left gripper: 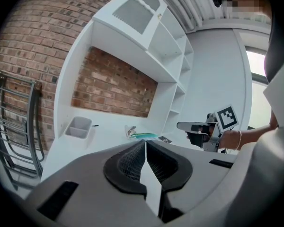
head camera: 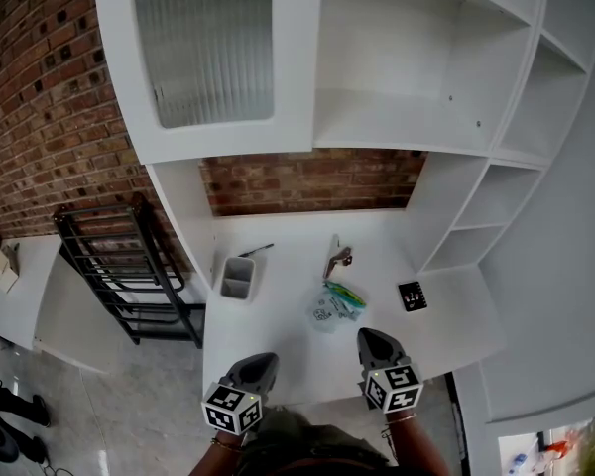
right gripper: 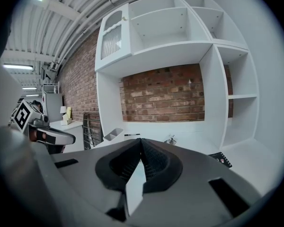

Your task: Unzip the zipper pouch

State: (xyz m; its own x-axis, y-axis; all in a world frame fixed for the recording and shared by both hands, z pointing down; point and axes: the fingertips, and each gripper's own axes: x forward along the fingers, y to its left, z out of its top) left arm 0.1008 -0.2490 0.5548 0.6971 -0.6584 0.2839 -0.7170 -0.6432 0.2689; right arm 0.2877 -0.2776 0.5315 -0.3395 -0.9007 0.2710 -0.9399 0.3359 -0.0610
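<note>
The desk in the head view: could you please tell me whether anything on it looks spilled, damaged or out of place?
Nothing stands out. The grey bin stands upright, and the pen, the zipper pouch and the black card lie apart from one another on the white desk, with nothing spilled that I can see.

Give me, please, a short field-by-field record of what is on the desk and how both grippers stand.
Surface: white desk
Zipper pouch: lying mid-desk, untouched; zip state too small to tell
Grey bin: left of the pouch, pen behind it
Black card: right of the pouch
Left gripper: fingers together, empty, short of the pouch
Right gripper: fingers together, empty, short of the pouch
</note>
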